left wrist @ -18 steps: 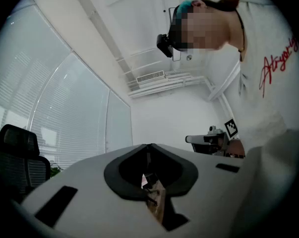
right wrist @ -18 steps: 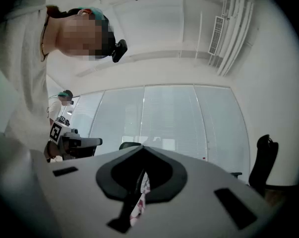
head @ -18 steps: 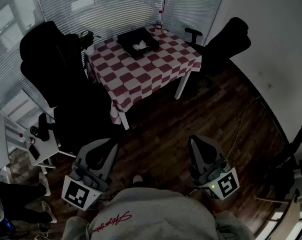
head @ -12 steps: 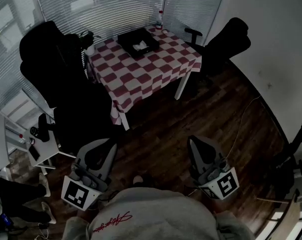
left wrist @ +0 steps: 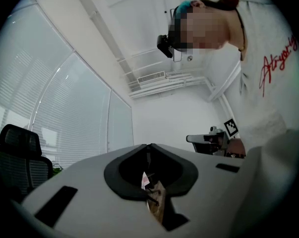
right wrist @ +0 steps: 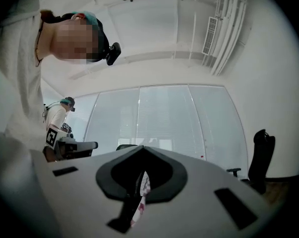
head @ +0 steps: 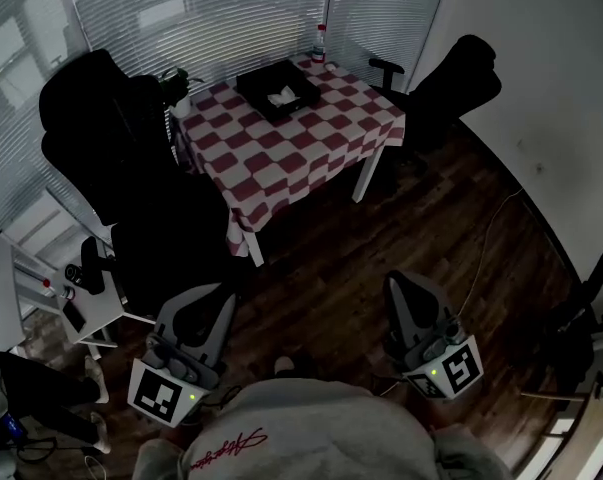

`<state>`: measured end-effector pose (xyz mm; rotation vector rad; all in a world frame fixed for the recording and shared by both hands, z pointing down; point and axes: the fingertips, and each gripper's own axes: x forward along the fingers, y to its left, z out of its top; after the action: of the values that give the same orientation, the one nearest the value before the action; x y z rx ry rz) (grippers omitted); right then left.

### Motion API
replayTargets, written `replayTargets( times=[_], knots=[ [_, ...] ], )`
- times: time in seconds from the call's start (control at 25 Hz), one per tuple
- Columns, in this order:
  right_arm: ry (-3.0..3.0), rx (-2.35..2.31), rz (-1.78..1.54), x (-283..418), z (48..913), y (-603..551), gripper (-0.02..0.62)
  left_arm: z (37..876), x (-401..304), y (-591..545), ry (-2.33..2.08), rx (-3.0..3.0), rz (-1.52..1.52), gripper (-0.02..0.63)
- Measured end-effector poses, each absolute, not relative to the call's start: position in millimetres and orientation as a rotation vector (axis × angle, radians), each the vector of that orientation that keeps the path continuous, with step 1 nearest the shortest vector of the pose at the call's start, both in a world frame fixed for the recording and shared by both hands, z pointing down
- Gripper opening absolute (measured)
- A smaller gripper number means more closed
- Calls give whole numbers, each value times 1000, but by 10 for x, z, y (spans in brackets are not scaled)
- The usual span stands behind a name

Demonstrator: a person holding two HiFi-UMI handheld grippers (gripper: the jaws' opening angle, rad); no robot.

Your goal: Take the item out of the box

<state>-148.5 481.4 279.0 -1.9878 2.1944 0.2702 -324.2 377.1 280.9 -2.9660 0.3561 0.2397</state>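
Table (head: 281, 158): checked red-and-white cloth, well ahead of both pairs of fingers; it sits a touch lower in the head view than half a second ago.
Chairs: one black chair (head: 101, 138) ahead-left of the left fingers, another (head: 461, 78) ahead-right of the right fingers.
Box (head: 259, 80): black, open, on the table's far side, well beyond the fingertips.
Left gripper (head: 203, 303): held low by the person's body; its fingers (left wrist: 114, 157) meet at the tips, nothing between them.
Right gripper (head: 409, 293): likewise low, drifted slightly down-right in the head view; fingers (right wrist: 179, 162) together, holding nothing.
Item (head: 281, 95): white, lying inside the box, untouched, well apart from both grippers.
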Motion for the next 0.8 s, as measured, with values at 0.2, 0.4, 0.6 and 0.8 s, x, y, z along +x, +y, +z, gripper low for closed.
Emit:
replayTargets(
  times=[0.2,0.4,0.6,0.8],
  knots=[
    [2167,-1998,295,-1550,2743,4796,11,2855,-3290,3708,336,-2987,235,35],
    [2149,-2027,277,-1595,2766,4826,11,2873,-3325,3669,329,-2989,225,35],
    [2131,-2061,252,-1606,2777,4857,11,2938,-3356,3633,324,-3014,210,35],
    [2132,-2072,229,-1585,2821,4841,11,2974,-3331,3613,324,-3025,211,35]
  ],
)
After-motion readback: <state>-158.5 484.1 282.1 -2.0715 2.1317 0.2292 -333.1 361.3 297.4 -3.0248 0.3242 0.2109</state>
